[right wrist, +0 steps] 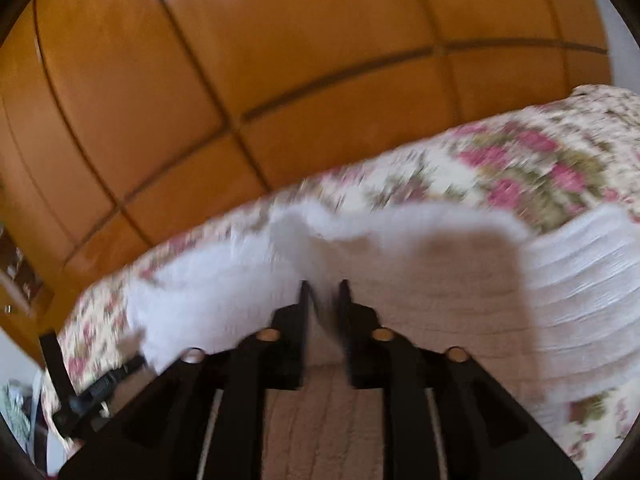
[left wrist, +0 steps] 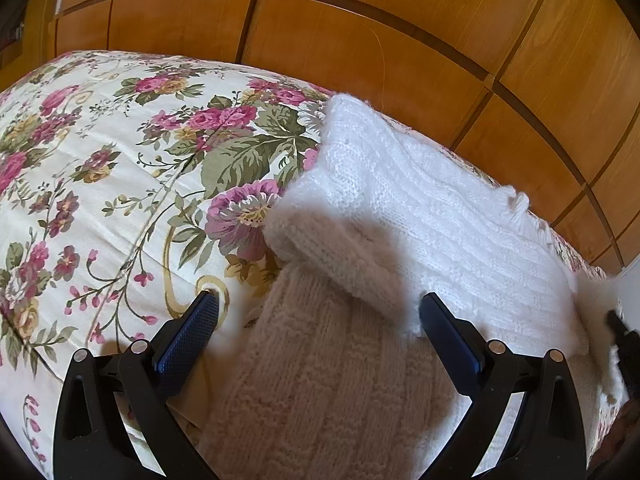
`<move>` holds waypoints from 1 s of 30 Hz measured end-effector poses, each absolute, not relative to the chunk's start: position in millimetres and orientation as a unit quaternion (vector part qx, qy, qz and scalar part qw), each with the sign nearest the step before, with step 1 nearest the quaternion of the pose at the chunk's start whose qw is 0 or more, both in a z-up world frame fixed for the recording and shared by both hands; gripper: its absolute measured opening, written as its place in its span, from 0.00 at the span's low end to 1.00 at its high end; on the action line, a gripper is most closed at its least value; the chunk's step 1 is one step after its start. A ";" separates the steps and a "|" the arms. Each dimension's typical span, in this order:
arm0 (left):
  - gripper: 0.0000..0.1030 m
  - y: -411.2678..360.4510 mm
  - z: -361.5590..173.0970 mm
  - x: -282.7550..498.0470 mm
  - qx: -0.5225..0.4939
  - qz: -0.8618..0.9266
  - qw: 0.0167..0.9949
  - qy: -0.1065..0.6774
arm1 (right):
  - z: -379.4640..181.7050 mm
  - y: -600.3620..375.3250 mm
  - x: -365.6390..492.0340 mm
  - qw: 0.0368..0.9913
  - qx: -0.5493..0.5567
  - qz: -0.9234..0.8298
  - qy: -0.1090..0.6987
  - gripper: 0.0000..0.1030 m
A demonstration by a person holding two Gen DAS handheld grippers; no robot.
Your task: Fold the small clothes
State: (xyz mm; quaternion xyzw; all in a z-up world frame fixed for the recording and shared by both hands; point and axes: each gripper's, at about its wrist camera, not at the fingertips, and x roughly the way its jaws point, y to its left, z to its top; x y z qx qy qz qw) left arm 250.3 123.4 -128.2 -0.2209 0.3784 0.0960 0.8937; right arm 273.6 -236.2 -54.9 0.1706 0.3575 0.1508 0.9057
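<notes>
A small white knitted sweater [left wrist: 420, 208] lies on the floral bedspread [left wrist: 100, 184], partly folded, with a rolled edge across its middle. My left gripper [left wrist: 318, 310] is open and empty, with its fingers either side of the sweater's near part. In the blurred right wrist view my right gripper [right wrist: 324, 292] is shut on a raised fold of the white sweater [right wrist: 580, 292]. The right gripper also shows at the right edge of the left wrist view [left wrist: 622, 332].
A wooden panelled wardrobe [left wrist: 400, 40] stands right behind the bed. The bedspread stretches to the left of the sweater. The left gripper shows at the lower left of the right wrist view [right wrist: 96, 392].
</notes>
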 end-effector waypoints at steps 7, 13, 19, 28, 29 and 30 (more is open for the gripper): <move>0.96 123.1 -128.5 250.8 -0.220 0.097 0.894 0.379 | -76.4 -237.5 256.0 0.901 0.126 0.172 0.379 0.75; 0.96 125.7 -125.4 248.8 -0.230 0.092 0.897 0.365 | -72.7 -261.2 223.4 0.930 0.072 0.060 0.354 0.93; 0.96 108.8 -86.3 234.2 -0.227 0.068 0.915 0.325 | -91.2 -276.5 201.5 0.927 0.064 -0.032 0.368 0.98; 0.78 -1.0 -45.0 268.9 -0.191 -0.108 0.915 0.338 | -101.2 -268.6 207.1 0.921 0.040 -0.051 0.385 0.98; 0.74 -12.5 -48.3 276.6 -0.185 -0.116 0.912 0.348 | -102.0 -268.9 207.4 0.920 0.040 -0.050 0.387 0.98; 0.73 -22.2 -51.3 284.5 -0.184 -0.121 0.907 0.359 | -102.0 -268.9 209.7 0.919 0.042 -0.050 0.388 0.98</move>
